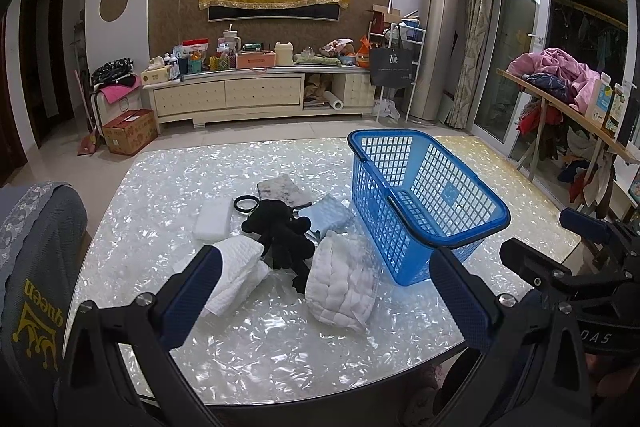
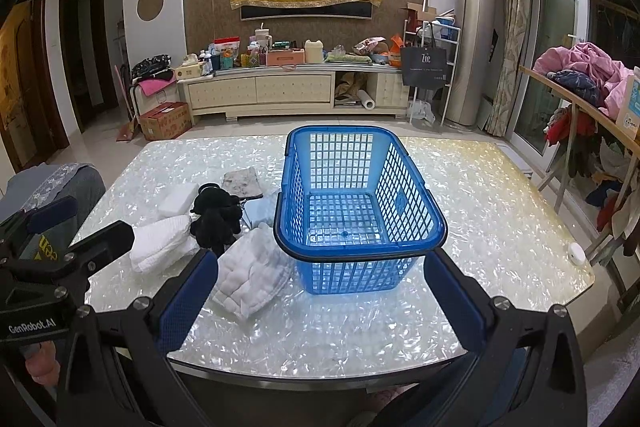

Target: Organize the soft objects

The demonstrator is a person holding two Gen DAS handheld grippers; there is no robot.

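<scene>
lying in a loose cluster on the pearly table top [image 1: 160,187], the soft objects sit just left of the empty blue basket [image 2: 360,187]: a white quilted cloth [image 1: 344,283] nearest the basket, touching its lower wall; a black plush toy [image 1: 280,231] in the middle; a folded white towel [image 1: 240,267] to the left; a white sponge block [image 1: 214,221], a pale blue cloth [image 1: 328,217] and a grey cloth [image 1: 280,189] behind. the left gripper [image 1: 324,291] hovers above the near table edge, jaws spread wide, holding nothing. the right gripper [image 2: 320,291] faces the basket, jaws equally wide and empty. risks, as judged: the items overlap, so a pinch on the plush toy may drag the towel or quilted cloth along. limp cloth may sag from a shallow grip and catch on the basket rim. the basket looks light; a nudge from either gripper could slide it on the glossy surface. a metal clip and black ring [image 1: 246,205] beside the toy may snag.
</scene>
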